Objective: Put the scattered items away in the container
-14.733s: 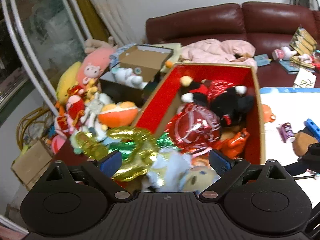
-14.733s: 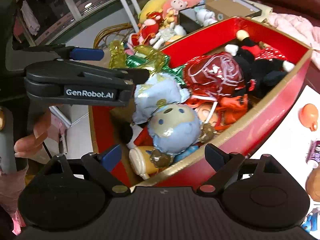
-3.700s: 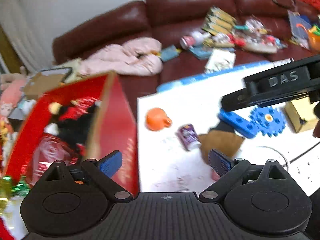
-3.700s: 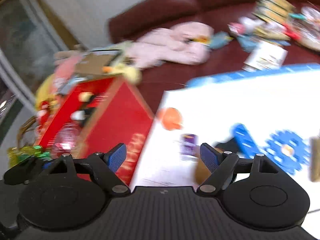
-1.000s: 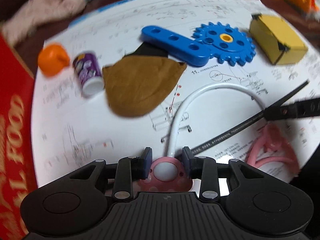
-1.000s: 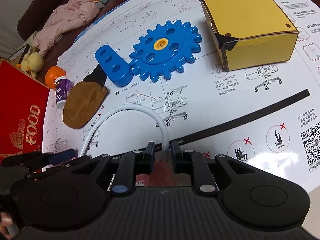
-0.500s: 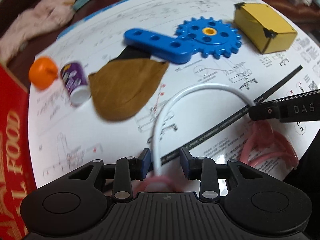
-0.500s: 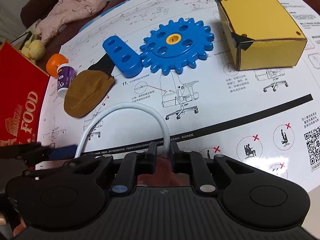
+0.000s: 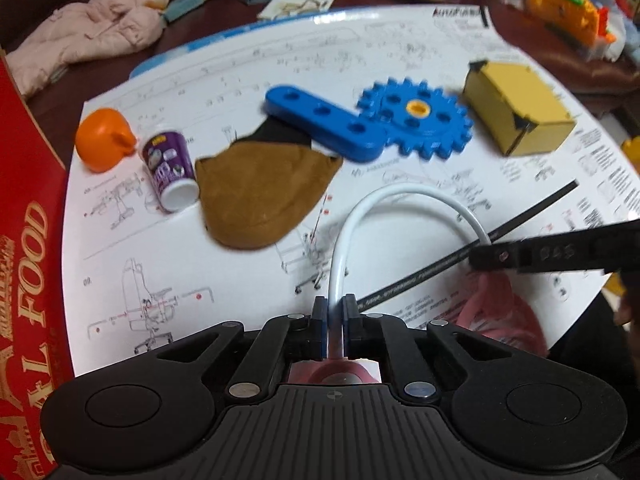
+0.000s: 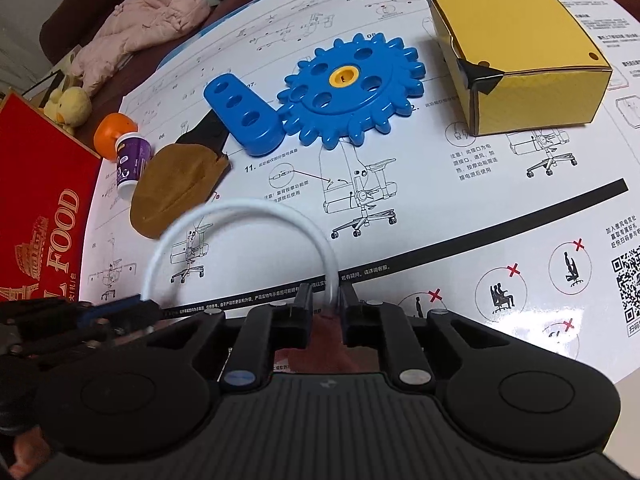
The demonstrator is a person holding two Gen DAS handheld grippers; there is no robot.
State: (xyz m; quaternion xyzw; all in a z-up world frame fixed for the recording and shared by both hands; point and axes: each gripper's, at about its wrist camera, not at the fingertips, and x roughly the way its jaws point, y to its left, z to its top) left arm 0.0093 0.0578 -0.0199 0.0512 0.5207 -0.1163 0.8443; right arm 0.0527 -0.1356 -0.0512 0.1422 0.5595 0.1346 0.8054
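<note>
Now white band (image 9: 404,196) between both claws

The red box (image 10: 44,200) reads "FOOD" in gold, and the white instruction sheet (image 10: 460,216) carries step number "11.", Chinese captions and a QR code (image 10: 628,276).

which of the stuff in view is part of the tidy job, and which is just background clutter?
Part of the job:
- white headband, pinched by left gripper and right gripper
- blue gear, blue bar, yellow box, brown pouch, purple bottle, orange toy
- red box, the container

Just lying about:
- pink jacket
- instruction sheet
- yellow duck plush
</note>
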